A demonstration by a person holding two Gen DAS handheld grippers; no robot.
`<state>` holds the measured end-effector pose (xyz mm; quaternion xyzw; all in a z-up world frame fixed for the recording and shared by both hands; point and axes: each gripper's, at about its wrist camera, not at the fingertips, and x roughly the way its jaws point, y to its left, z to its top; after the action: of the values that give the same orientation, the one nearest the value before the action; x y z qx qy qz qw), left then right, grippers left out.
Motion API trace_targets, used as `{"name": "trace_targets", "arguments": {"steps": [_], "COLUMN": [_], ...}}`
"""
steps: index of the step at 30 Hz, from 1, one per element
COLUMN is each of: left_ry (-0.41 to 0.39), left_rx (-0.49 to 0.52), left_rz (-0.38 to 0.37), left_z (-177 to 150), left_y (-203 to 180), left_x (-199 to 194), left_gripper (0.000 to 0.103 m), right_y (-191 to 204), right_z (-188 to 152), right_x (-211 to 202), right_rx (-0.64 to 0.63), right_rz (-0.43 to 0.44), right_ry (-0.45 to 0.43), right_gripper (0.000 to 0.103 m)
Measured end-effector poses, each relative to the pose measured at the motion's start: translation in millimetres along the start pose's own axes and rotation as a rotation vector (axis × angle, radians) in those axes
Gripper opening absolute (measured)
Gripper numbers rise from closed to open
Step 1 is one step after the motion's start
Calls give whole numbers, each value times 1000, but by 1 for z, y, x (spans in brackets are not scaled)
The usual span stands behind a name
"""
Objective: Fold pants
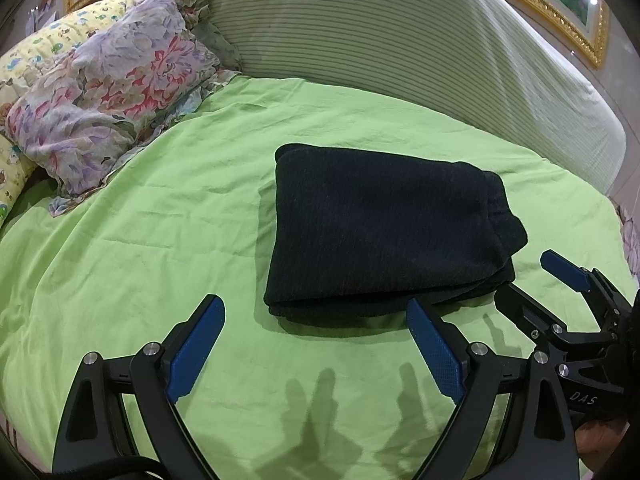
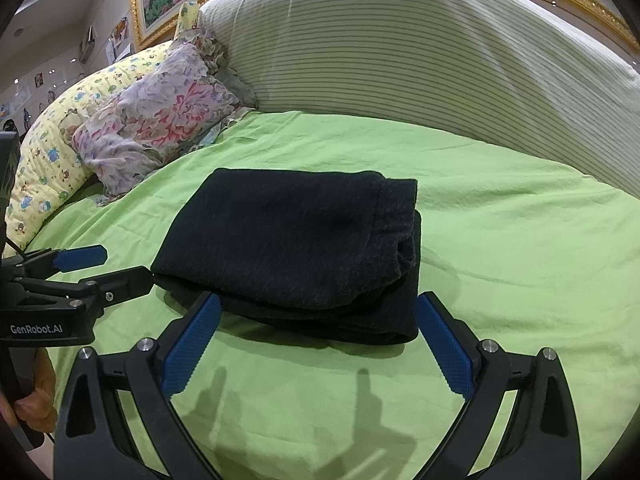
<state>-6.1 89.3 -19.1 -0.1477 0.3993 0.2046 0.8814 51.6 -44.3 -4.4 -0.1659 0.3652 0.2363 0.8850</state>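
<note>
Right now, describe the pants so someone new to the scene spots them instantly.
Start at the bed's lime-green sheet, in front of the striped headboard cushion. Near its middle, right of the floral pillow, lie the pants, folded into a compact rectangle. They are the only dark, plain item on the bed.

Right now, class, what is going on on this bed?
A person is folding dark pants on a green sheet with a hand-held gripper in each hand. The pants already lie in a compact folded stack. The left hand-held gripper and the right hand-held gripper both hang open just short of the stack's near edge, gripping nothing. Pillows sit at the far left.
</note>
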Motion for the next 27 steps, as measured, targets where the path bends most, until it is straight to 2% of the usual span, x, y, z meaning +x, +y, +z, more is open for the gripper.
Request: {"name": "trace_targets", "arguments": {"steps": [10, 27], "left_ry": [-40, 18], "left_rx": [12, 38], "left_rz": [-21, -7], "left_z": [17, 22], "left_y": [-3, -7], "left_x": [-6, 9], "left_gripper": [93, 91], "right_y": [-8, -22], "right_z": [11, 10], "right_x": [-6, 0], "right_rx": [28, 78], "right_rz": [-20, -20], "right_ry": [-33, -3], "right_gripper": [98, 99]}}
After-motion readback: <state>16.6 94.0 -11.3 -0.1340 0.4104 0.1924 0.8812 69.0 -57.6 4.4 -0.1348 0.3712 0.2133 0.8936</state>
